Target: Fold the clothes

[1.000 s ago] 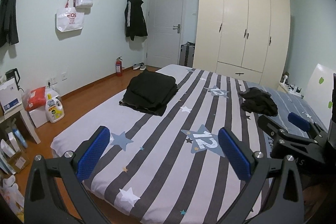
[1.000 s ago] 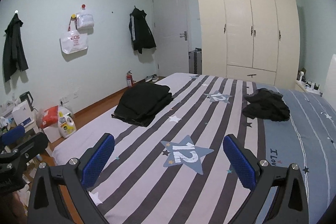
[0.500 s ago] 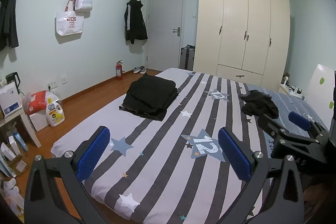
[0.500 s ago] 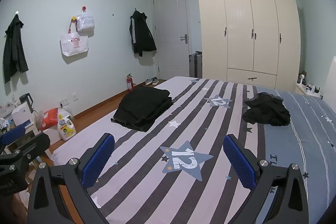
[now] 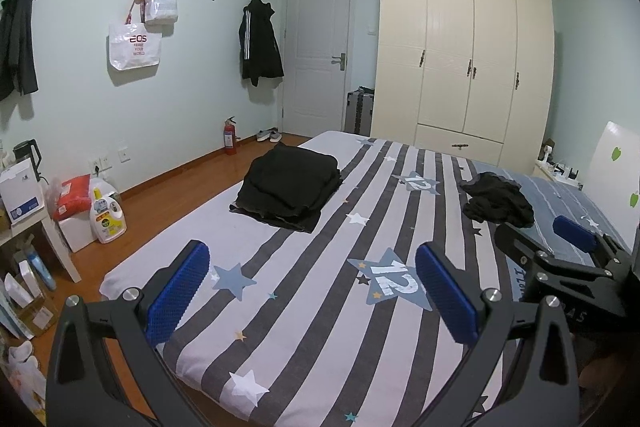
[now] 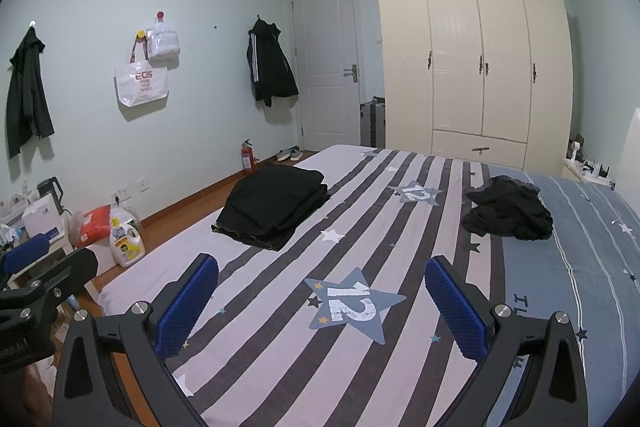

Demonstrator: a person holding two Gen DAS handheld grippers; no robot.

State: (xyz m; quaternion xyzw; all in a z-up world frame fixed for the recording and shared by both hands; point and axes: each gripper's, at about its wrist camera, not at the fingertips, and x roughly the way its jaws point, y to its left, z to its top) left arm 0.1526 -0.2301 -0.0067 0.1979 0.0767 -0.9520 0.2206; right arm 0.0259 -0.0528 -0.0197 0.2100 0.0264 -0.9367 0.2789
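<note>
Left gripper (image 5: 312, 291) and right gripper (image 6: 322, 301) spread wide, holding nothing, above bed (image 6: 280, 347). Beyond left finger: folded stack (image 6: 272, 213). Beyond right finger: crumpled garment (image 6: 508, 213).

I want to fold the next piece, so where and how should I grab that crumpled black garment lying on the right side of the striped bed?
Take the crumpled black garment by its near edge, where the bunched fabric rises off the striped bedsheet. Come from the near side with the open right gripper, which sits closer to it than the open left gripper. No collar or hem is distinguishable, so pinch a raised fold.
</note>
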